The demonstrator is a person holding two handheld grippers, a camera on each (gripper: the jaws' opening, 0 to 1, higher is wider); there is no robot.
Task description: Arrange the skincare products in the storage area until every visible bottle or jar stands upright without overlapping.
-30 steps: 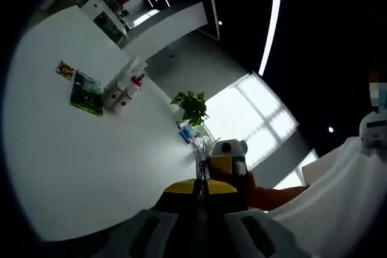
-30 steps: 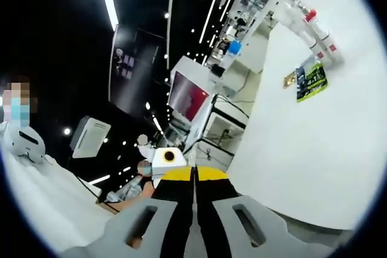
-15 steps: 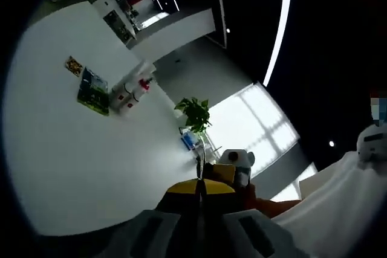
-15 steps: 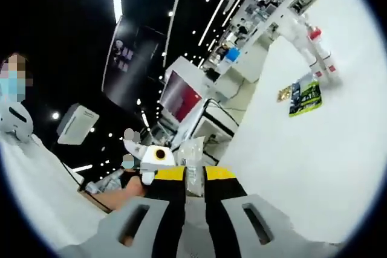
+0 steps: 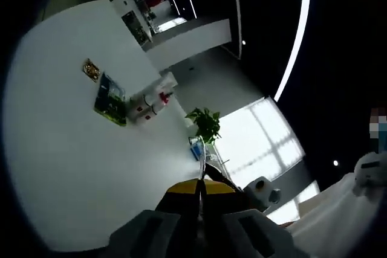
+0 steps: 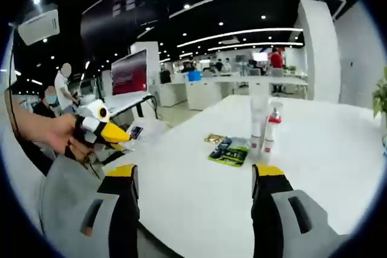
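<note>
The right gripper point(image 6: 193, 179) has spread its jaws wide since a moment ago, while the left gripper point(image 5: 200, 187) stays pressed together. The bottles point(image 6: 265, 130) stand upright mid-surface point(image 6: 199, 197) beside a green packet point(image 6: 230, 151). The left gripper view adds a plant point(image 5: 205, 123).

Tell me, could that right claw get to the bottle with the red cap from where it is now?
Probably yes. The right claw is open and faces the bottle with the red cap across bare white table. Only the green packet lies nearby, off to one side.
</note>
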